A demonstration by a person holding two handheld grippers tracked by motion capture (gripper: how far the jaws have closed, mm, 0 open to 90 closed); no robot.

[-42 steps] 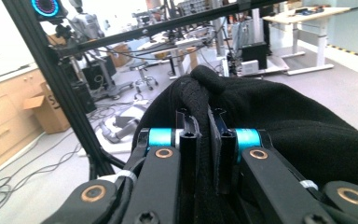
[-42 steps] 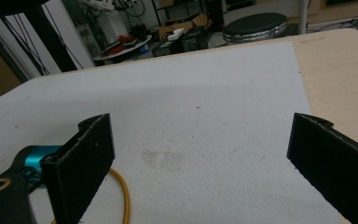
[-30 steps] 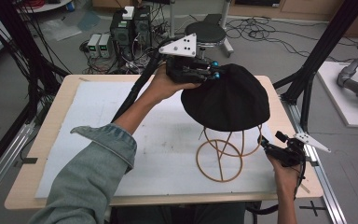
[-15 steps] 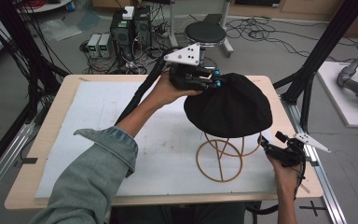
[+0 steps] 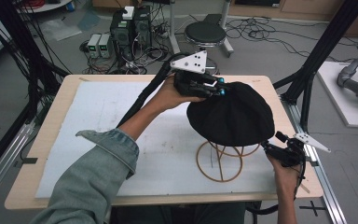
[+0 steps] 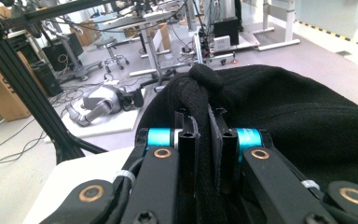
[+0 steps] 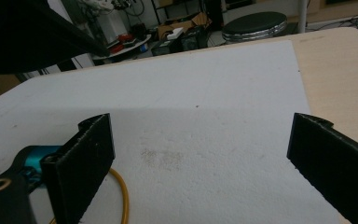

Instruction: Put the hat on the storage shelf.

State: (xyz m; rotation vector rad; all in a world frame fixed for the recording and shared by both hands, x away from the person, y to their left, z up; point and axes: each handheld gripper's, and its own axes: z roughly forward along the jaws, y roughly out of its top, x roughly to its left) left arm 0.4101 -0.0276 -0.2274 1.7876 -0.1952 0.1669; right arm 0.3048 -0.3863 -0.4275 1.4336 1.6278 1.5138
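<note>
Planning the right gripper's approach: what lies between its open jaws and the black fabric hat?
Bare white foam board, as the right gripper view shows; the right gripper is open, the black fabric hat hangs at upper left.

The black hat [image 5: 233, 114] drapes over the wire stand's [image 5: 220, 161] top, hiding it; at twelve o'clock, a fold disappears between the left gripper's [image 6: 204, 135] jaws.
</note>
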